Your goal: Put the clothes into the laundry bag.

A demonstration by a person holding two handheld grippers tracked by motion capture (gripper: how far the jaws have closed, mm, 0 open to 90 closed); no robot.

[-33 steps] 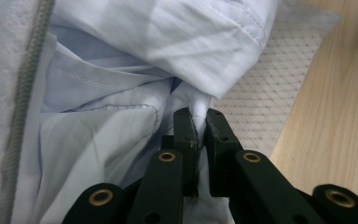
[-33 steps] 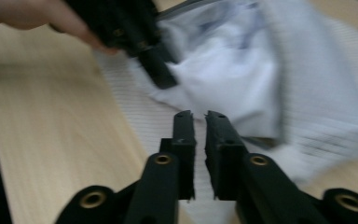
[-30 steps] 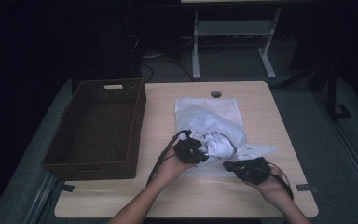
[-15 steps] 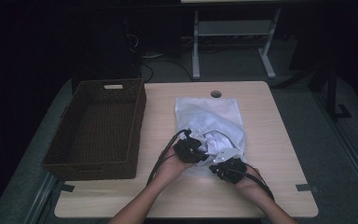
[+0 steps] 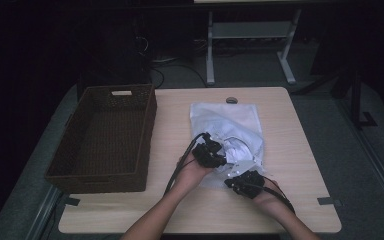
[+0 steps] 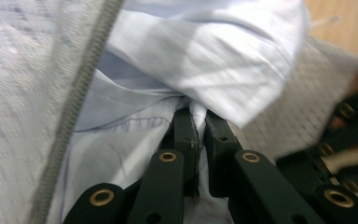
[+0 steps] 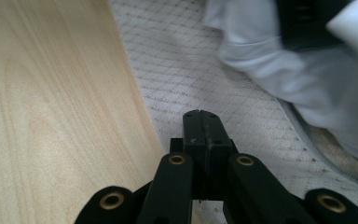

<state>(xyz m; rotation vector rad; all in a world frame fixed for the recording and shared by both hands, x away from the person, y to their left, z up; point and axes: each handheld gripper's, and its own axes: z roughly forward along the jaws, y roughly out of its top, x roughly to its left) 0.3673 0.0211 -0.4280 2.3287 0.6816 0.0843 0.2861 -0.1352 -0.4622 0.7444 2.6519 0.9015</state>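
A dark wicker basket (image 5: pixel 105 137) sits on the wooden table's (image 5: pixel 300 150) left side.

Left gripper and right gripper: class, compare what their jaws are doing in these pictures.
The left gripper pinches a fold of pale blue cloth; the right gripper is shut with no fold showing between its jaws, over white mesh beside bare table. Both are closed.

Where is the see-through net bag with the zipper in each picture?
High view: the mesh bag lies mid-table, right of the wicker basket.
Left gripper view: its mesh fills the left side, zipper running down it.
Right gripper view: it spreads from the middle to the right, beside bare table.
Shared landmark: the pale blue shirt half inside the bag.
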